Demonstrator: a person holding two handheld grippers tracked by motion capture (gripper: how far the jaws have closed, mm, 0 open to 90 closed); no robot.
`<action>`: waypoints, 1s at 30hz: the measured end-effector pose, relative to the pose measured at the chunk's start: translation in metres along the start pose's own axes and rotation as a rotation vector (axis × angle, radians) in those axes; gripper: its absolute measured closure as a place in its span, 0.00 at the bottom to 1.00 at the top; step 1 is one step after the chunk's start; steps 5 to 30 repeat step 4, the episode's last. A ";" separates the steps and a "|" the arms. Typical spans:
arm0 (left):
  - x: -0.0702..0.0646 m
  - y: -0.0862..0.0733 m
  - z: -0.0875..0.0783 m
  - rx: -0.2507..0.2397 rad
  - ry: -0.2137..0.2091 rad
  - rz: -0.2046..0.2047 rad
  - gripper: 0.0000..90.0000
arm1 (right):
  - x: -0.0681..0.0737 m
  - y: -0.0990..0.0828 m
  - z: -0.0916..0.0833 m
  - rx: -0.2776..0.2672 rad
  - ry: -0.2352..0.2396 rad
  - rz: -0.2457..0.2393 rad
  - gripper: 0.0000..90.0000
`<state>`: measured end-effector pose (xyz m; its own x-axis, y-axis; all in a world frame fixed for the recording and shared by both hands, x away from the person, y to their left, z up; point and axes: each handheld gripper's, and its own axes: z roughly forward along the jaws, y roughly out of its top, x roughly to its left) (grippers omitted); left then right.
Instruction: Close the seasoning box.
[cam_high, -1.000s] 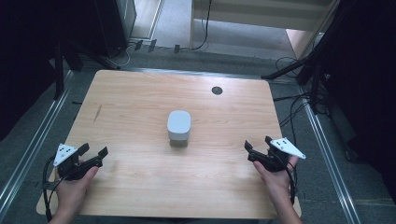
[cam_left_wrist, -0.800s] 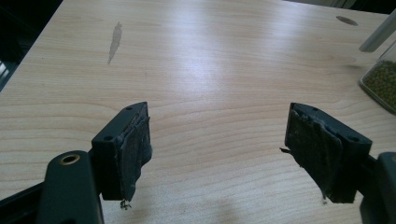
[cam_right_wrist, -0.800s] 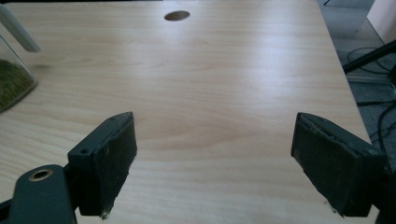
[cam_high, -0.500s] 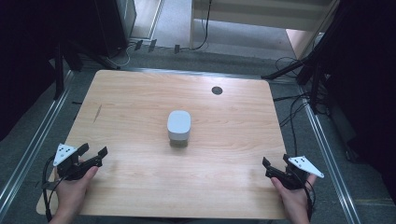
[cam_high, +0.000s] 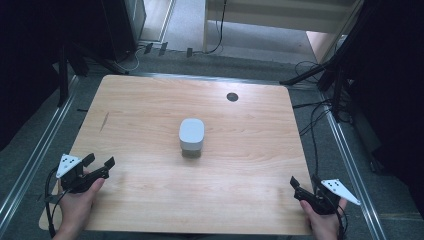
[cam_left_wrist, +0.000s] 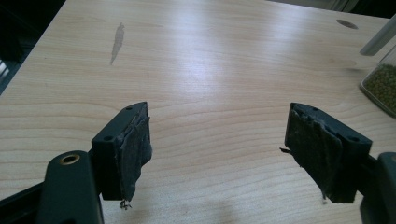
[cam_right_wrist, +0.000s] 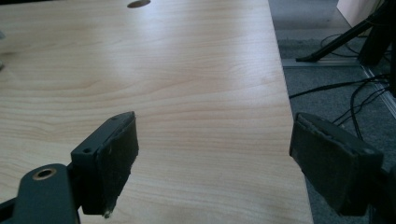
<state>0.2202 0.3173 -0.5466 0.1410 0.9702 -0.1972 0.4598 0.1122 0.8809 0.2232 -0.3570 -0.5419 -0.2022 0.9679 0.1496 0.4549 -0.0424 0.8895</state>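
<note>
Wooden table (cam_high: 150, 125), upright white-lidded container (cam_high: 191, 137) at centre, both grippers' jaws spread wide, empty.

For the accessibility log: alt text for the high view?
A lidded container stands alone mid-table on a light wooden table. A person's hands hold the left gripper and right gripper, both open, at the near corners, well apart from it.

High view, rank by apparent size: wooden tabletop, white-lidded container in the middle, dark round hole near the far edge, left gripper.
1. Light wooden tabletop, by far the largest.
2. White-lidded container and left gripper: they look much alike, and the gripper sits nearer the camera, so no ranking between them.
3. Dark round hole, smallest.
</note>
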 end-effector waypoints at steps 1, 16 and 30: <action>0.000 0.000 0.000 -0.002 0.000 0.002 0.25 | -0.001 0.000 0.000 -0.005 0.002 0.007 0.18; 0.000 0.000 0.001 -0.005 0.002 0.003 0.25 | -0.003 -0.001 0.000 -0.007 0.009 0.029 0.19; 0.000 0.000 0.001 -0.005 0.002 0.003 0.25 | -0.003 -0.001 0.000 -0.007 0.009 0.029 0.19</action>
